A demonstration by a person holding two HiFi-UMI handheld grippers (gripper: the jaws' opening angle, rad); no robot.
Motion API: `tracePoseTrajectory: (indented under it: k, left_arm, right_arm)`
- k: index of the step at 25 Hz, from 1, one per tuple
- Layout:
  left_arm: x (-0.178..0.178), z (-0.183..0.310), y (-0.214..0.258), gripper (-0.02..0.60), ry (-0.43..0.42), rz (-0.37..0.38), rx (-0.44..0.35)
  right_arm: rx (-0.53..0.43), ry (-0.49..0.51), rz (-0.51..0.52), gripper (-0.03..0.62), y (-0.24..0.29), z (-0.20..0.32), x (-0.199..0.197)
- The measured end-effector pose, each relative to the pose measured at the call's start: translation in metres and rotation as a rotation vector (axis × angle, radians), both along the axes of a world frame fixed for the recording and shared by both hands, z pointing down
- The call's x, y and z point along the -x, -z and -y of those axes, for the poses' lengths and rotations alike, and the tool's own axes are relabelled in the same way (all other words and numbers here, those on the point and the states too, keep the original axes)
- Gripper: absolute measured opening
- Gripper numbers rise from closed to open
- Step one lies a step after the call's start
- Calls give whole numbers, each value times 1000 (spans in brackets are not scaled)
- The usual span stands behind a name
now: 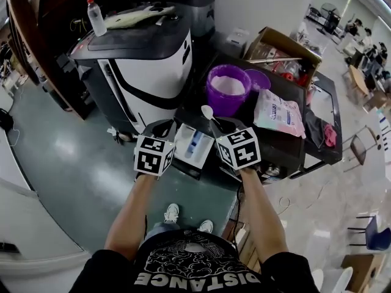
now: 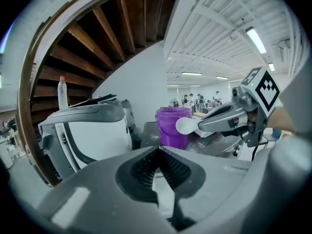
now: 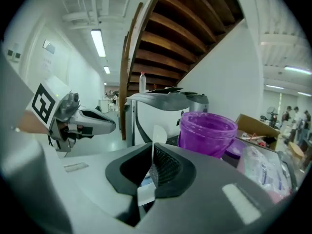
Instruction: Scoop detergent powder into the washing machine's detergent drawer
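Holds a white spoon [image 1: 207, 111] by the far end of its handle in the right gripper [image 1: 223, 125], clamped flat on that thin strip so that the bowl sticks out well ahead and can dip into a container without the gripper following it in. Poises the bowl roughly level, just short of the purple tub [image 1: 223, 105] and over the gap between tub and detergent drawer [image 1: 203, 154]; cannot tell from any view whether powder sits in it. Stands the tub open on the dark tabletop [image 1: 287, 145], its lid [image 1: 261, 78] set just beside it on the right, with white detergent powder [image 1: 228, 85] showing inside, probably so for an easy, unobstructed dip. Has the drawer pulled out at the near-left side of the tabletop, below and between both grippers and near the tub, which likely makes for a short carry and little chance of spilling. Shows something blue [image 1: 195, 142] lying in one drawer compartment, too small to identify. Hovers the left gripper [image 1: 162, 129] just beside the drawer's left edge, pads closed together on nothing, seemingly parked out of the spoon's path or ready to steady the drawer. Leaves a printed pouch [image 1: 278, 112] and a cardboard box [image 1: 281, 50] off to the right, and a white-and-black machine [image 1: 146, 72] with a bottle [image 1: 96, 16] on top to the left, none in the way.
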State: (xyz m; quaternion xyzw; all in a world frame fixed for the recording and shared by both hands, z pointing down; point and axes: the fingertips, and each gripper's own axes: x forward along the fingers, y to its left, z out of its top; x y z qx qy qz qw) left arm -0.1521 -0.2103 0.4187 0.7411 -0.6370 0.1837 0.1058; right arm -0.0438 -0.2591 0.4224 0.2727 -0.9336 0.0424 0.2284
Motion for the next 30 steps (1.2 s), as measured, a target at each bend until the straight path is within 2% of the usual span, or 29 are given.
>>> tracePoseTrajectory:
  k: [7,14,22,30]
  left_arm:
    - [-32,25,31,0,-136,-35,-55]
    - [-62,48,51,0,-245,-54,-96]
    - [-83,59,55,0,-307,-74,-111]
    - [-81,59,54,0,-314,-68,-114]
  right_arm:
    - [-29,-229,119,37,41,10,-65]
    - [-62,-389,148,37,57,8,-110]
    - [-87,-509,199,37,72,5,-147]
    - [-111,-558,208,37,77,3,-155]
